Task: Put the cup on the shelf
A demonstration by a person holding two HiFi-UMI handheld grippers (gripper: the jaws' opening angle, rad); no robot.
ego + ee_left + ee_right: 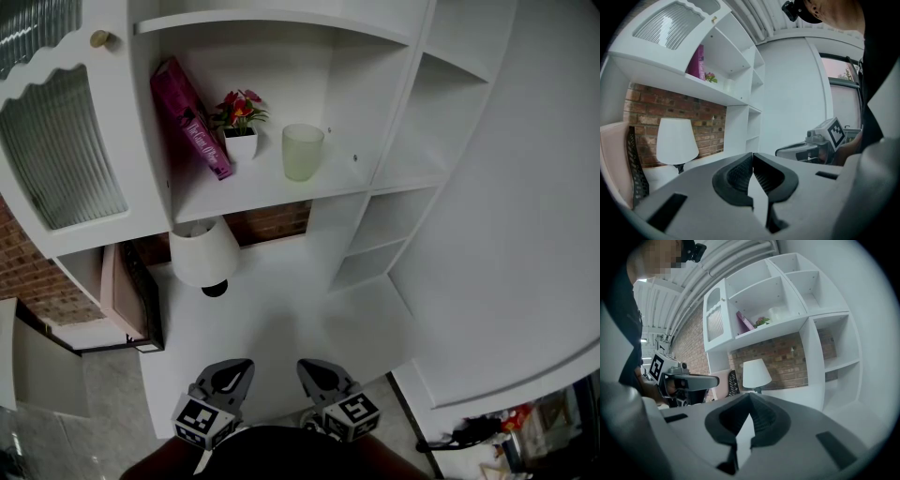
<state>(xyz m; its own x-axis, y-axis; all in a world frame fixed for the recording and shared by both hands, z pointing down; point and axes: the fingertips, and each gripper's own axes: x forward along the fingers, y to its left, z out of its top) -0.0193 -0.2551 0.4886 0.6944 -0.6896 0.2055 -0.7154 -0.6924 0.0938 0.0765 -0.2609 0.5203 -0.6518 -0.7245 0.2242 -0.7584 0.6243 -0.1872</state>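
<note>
Pale green translucent cup (303, 151) stands upright on the white shelf board (281, 192) of the wall unit, and I take it as my reference. Just left of the cup sits a small white pot of red flowers (241, 127). Further left, a magenta book (192, 117) leans against the unit's side wall. Below and left of the cup, a white-shaded lamp (203, 251) stands on the white surface (300, 300). Well below the cup, over the near edge of that surface, I have the left gripper (242, 367) and right gripper (311, 367) side by side, not touching. On each, the fingers are pressed together tip to tip, holding nothing.
</note>
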